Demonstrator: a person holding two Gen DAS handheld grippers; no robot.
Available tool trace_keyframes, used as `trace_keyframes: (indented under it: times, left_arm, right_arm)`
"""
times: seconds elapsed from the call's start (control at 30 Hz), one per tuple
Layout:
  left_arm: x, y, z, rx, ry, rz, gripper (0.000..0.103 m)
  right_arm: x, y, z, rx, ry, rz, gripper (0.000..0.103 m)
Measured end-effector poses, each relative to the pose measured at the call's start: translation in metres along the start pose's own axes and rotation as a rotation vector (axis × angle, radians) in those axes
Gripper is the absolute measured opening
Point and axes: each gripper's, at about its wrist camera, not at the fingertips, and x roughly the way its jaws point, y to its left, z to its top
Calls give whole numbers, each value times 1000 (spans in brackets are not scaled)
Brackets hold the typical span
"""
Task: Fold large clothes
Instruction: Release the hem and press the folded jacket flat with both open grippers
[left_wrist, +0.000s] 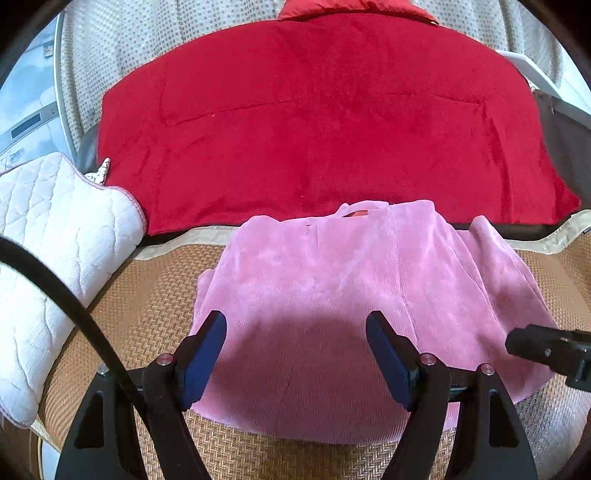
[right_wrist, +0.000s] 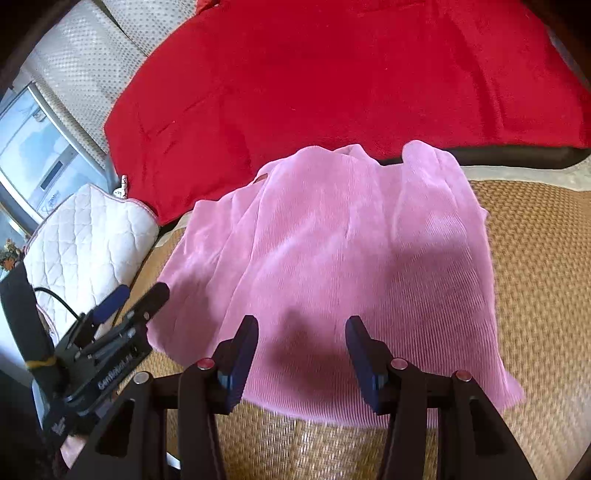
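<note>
— Two open grippers, left gripper (left_wrist: 295, 363) wide, right gripper (right_wrist: 301, 363) narrower, both empty above soft pink ribbed fleece garment (left_wrist: 369, 295), folded on woven straw mat (left_wrist: 147, 306).
— Probably light, floppy; best pinched at near hem corners.

"GenRobot.AI" on left gripper (right_wrist: 130, 300)

Each tool (left_wrist: 295, 354) has a black frame, dark blue fingers (left_wrist: 201, 360) and silver screws. A black cable (left_wrist: 66, 295) runs along the left tool, which carries white lettering. The right tool (right_wrist: 301, 356) looks the same.
</note>
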Motion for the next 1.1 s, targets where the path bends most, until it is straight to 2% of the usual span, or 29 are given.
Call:
trace_keyframes:
  times: [0.17, 0.27, 0.37, 0.5, 0.57, 0.7, 0.87, 1.1]
  left_arm:
    - [17, 2, -8, 9, 41, 22, 78]
    - [48, 3, -18, 36, 124, 61, 78]
    - [74, 8, -27, 28, 180, 56, 81]
    - [75, 8, -27, 42, 173, 55, 83]
    - [77, 6, -30, 57, 166, 74, 88]
    - [78, 6, -33, 65, 146, 100, 92]
    - [77, 9, -36, 67, 137, 93, 92]
    - [75, 11, -36, 59, 159, 86, 93]
  right_arm:
    - [11, -9, -8, 9, 39, -34, 53]
    - [31, -13, -10, 8, 80, -59, 53]
    - [30, -13, -8, 2, 75, -58, 53]
    - [23, -17, -5, 11, 52, -41, 53]
    - [18, -19, -3, 19, 32, -43, 53]
    - [13, -23, 0, 36, -13, -92, 53]
    - [28, -33, -2, 50, 32, -126, 54]
    - [30, -26, -4, -3, 20, -153, 58]
